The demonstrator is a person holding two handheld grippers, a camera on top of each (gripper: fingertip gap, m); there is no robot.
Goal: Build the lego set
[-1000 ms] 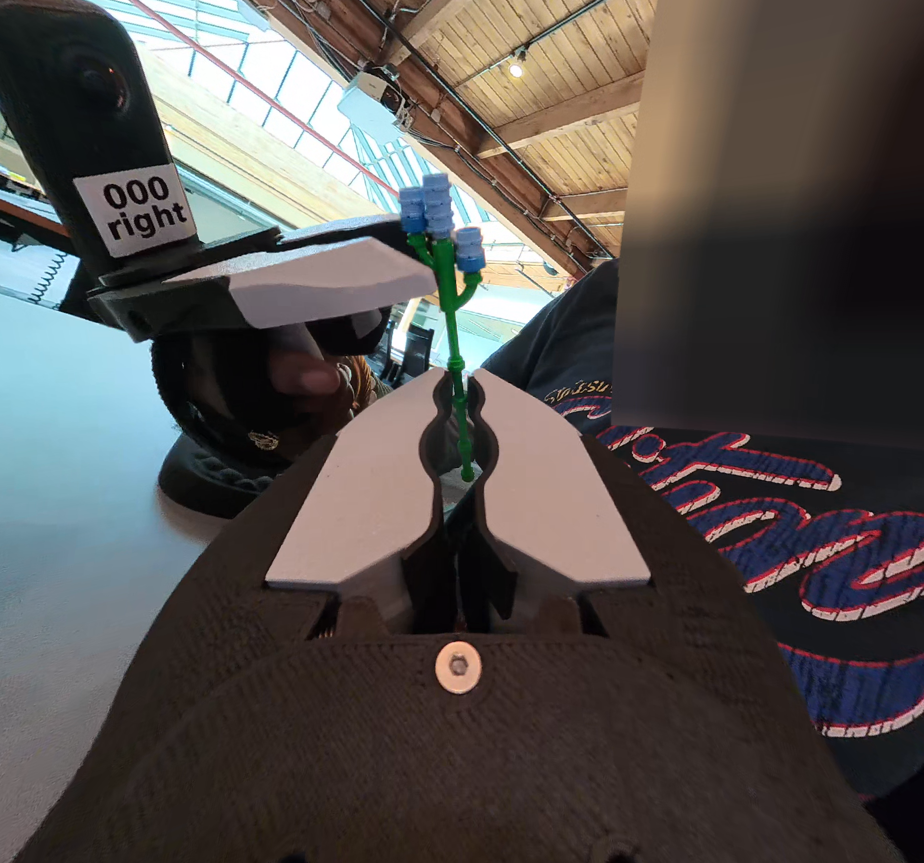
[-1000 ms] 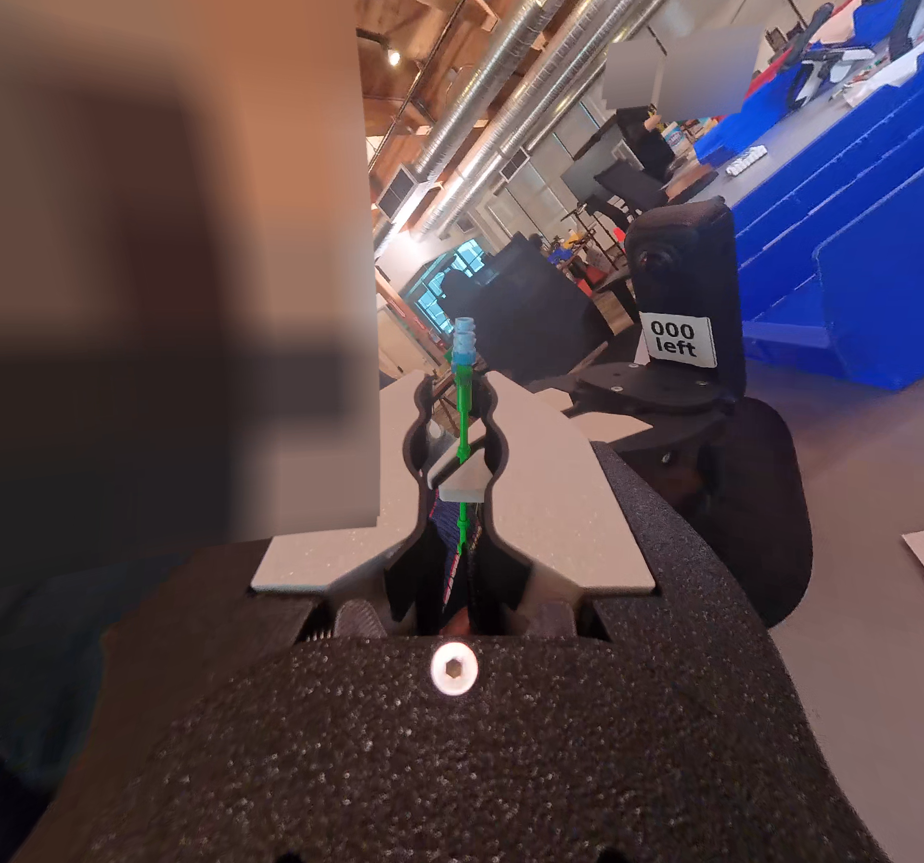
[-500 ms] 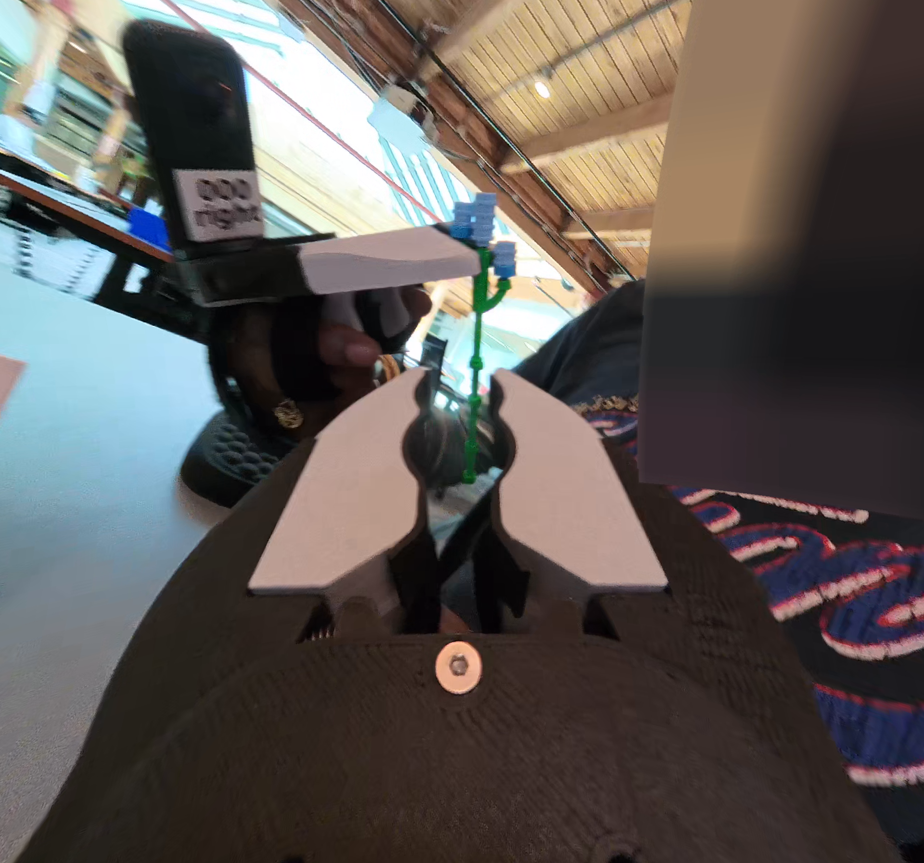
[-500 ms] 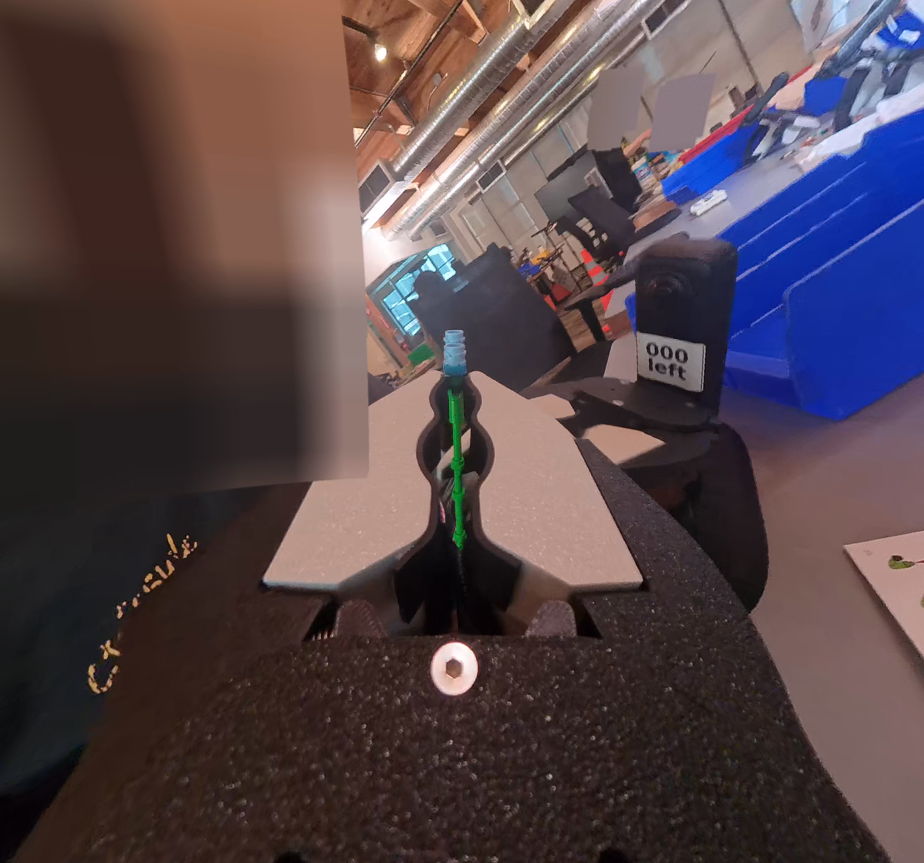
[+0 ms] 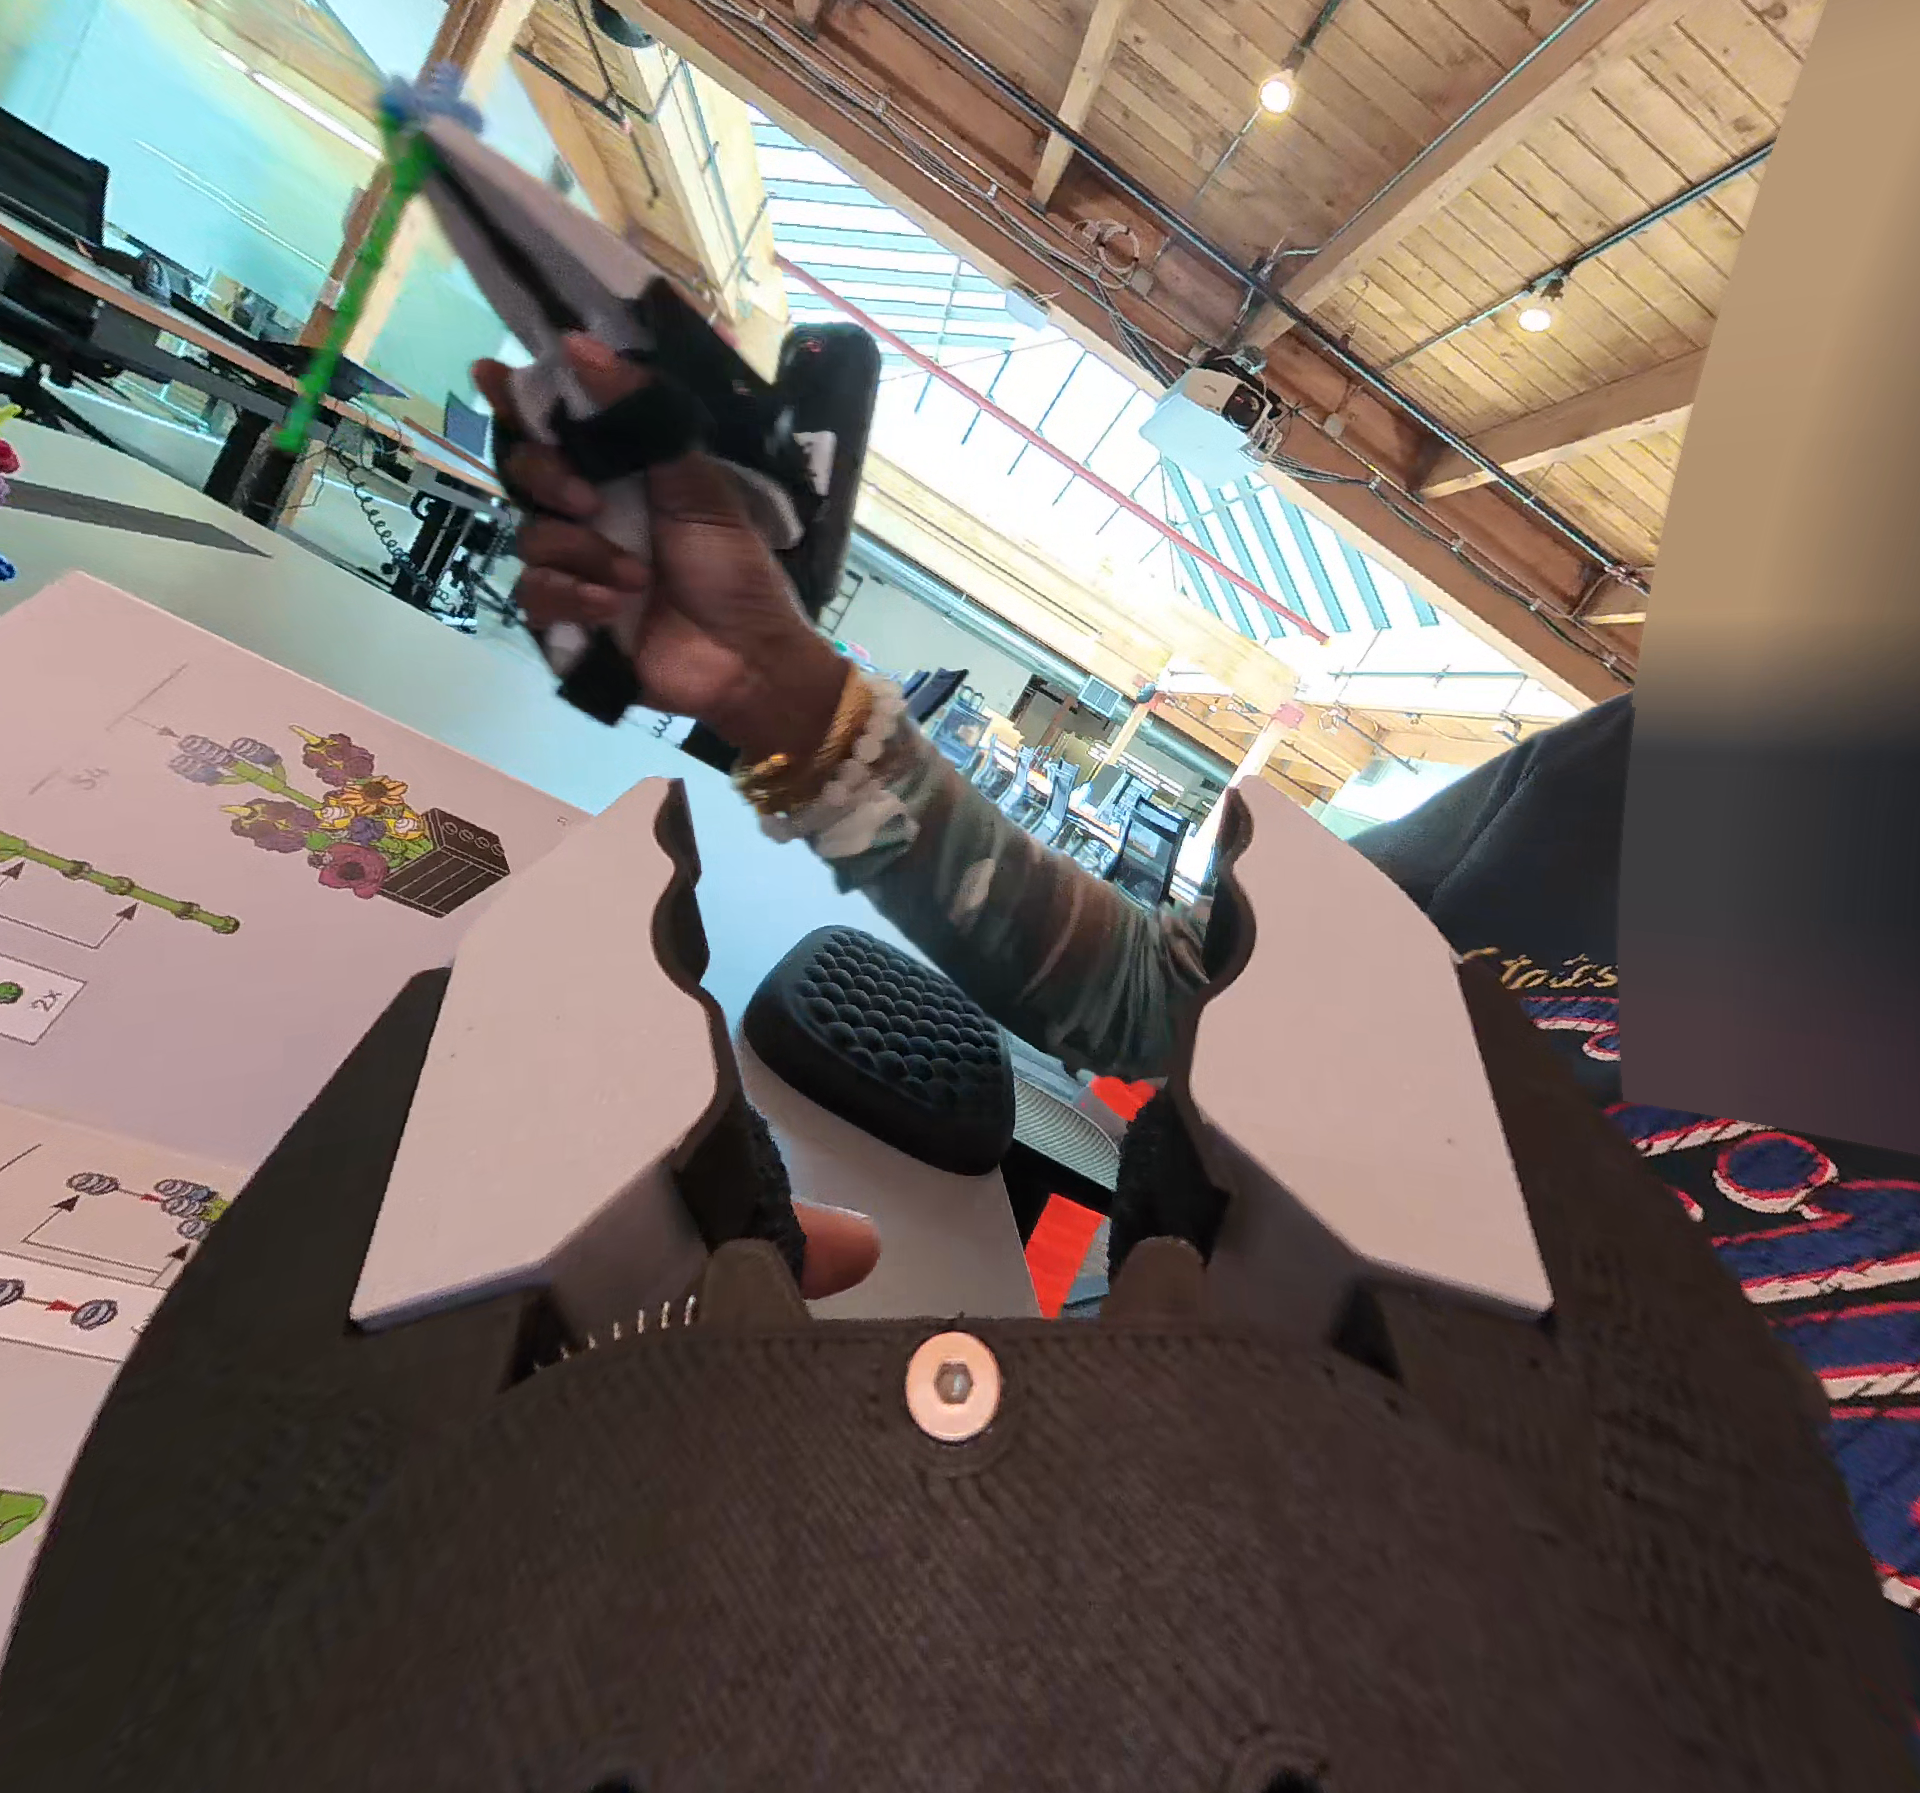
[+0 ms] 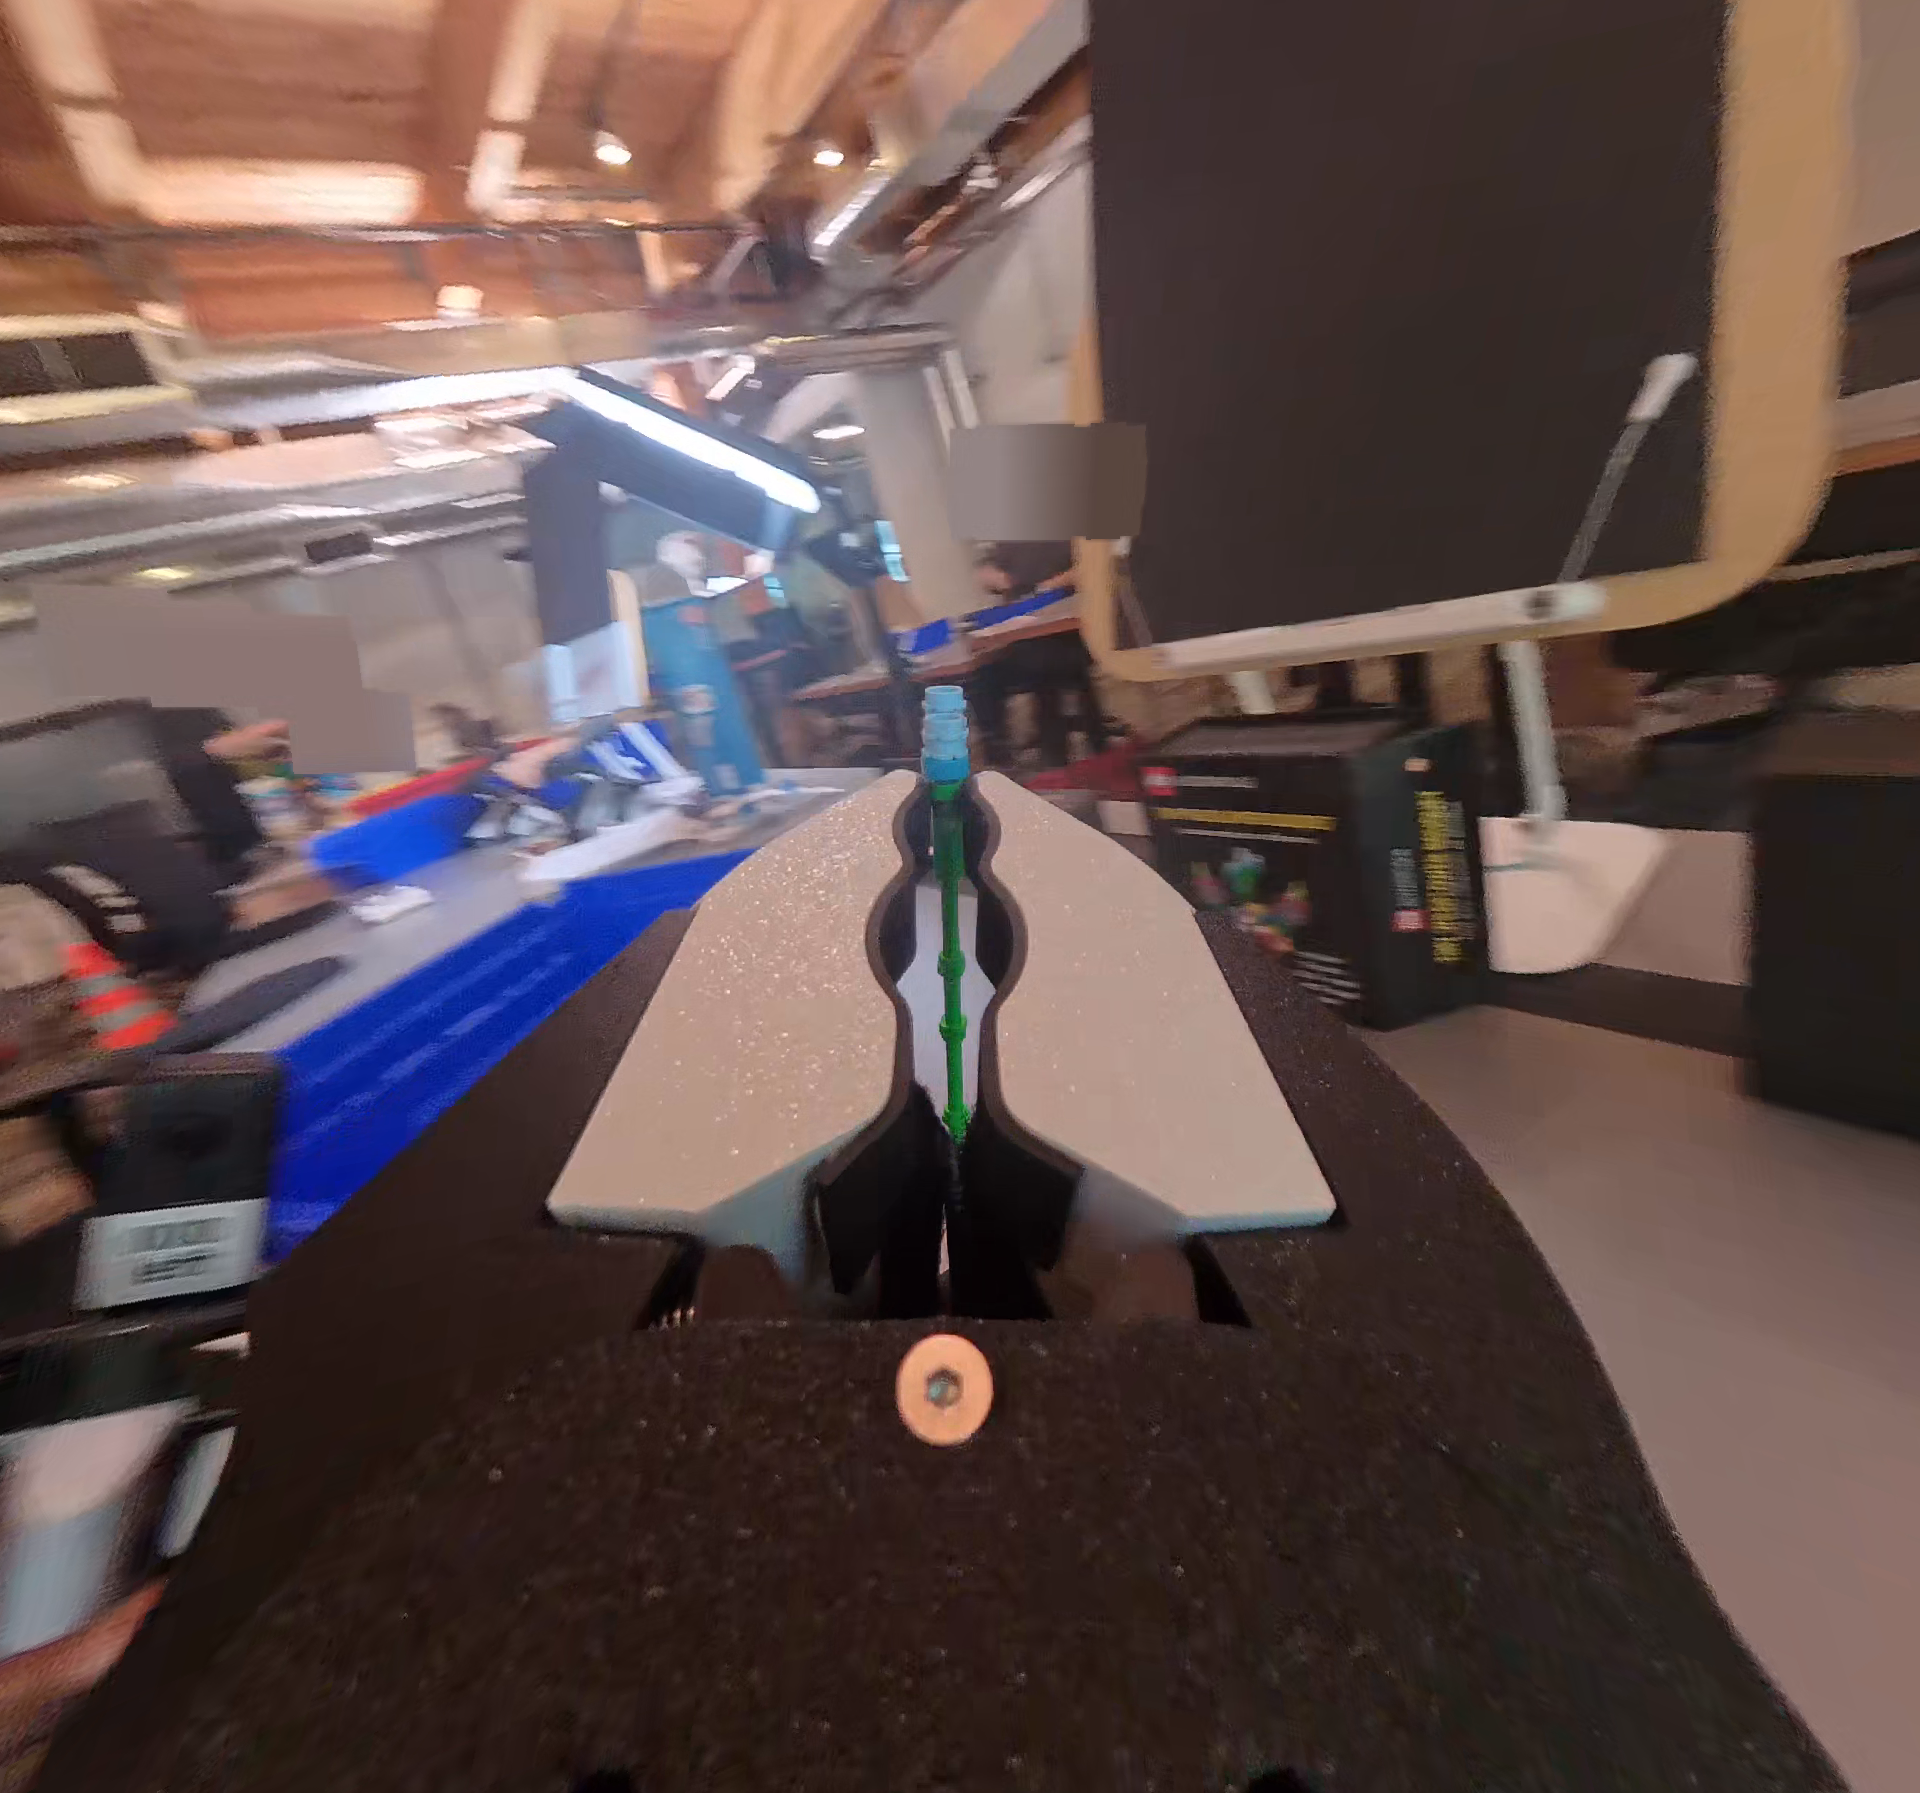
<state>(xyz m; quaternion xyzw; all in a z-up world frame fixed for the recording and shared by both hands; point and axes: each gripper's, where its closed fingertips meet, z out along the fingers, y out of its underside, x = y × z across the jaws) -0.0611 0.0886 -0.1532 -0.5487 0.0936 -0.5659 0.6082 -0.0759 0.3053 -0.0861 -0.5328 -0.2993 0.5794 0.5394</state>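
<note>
My right gripper (image 6: 948,787) is shut on a green lego flower stem (image 6: 951,954) topped with light blue buds (image 6: 943,735); the stem runs back between the fingers. In the left wrist view that gripper (image 5: 431,122) is raised at the upper left in a person's hand (image 5: 665,580), with the stem (image 5: 343,289) hanging down from its tip. My left gripper (image 5: 951,808) is open and empty, jaws wide apart, low over the white table (image 5: 582,704).
An open instruction booklet (image 5: 208,912) lies on the table at the left. The person's sleeve (image 5: 1039,922) crosses behind my left fingers, their dark shirt at right. A black lego box (image 6: 1309,870) stands at the right in the right wrist view. The tips of one gripper are about 25 centimetres away from the tips of the other.
My left gripper opened and let go of the stem. My right gripper now holds it alone and has swung up and away to the left.
</note>
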